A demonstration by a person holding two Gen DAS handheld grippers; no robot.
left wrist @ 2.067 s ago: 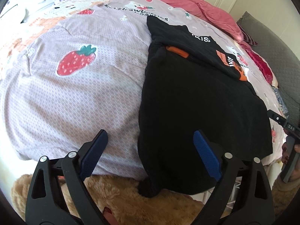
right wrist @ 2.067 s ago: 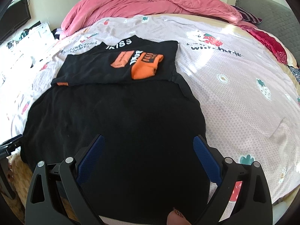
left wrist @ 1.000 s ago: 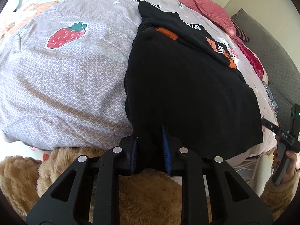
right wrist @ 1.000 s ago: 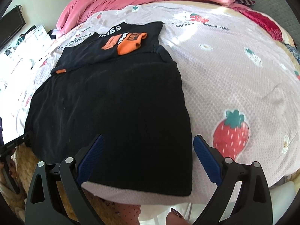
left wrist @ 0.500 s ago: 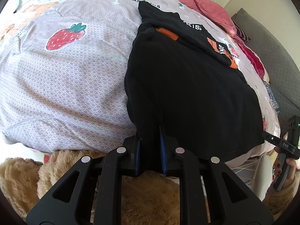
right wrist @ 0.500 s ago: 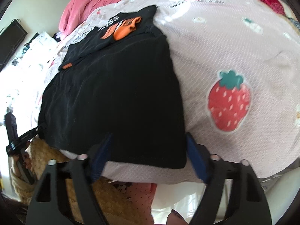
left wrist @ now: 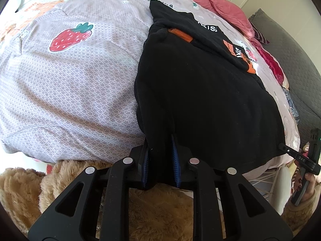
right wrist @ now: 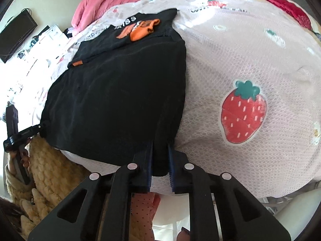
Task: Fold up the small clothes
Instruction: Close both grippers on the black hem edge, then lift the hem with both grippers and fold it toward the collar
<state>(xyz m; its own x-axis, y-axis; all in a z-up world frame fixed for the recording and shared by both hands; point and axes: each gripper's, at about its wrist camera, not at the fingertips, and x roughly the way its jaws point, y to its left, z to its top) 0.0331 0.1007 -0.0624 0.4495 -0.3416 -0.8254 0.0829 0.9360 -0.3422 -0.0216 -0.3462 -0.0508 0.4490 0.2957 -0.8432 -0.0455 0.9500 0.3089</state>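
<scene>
Blue-padded jaws of the left gripper (left wrist: 160, 158) pinch one near corner of the black garment (left wrist: 200, 92), while the right gripper (right wrist: 160, 160) is closing on the other near corner. Soft, light and limp, it should sag between grips, so these hem corners look the best hold. It lies flat on the strawberry-print bedspread (right wrist: 260, 60), its near hem at the bed's edge, orange patches at its far end.

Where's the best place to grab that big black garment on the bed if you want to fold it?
By the two corners of its near hem, coming from the bed's near edge. The black garment lies flat with that hem overhanging. The left tongs pinch one corner; the right tongs are closing on the other.
</scene>
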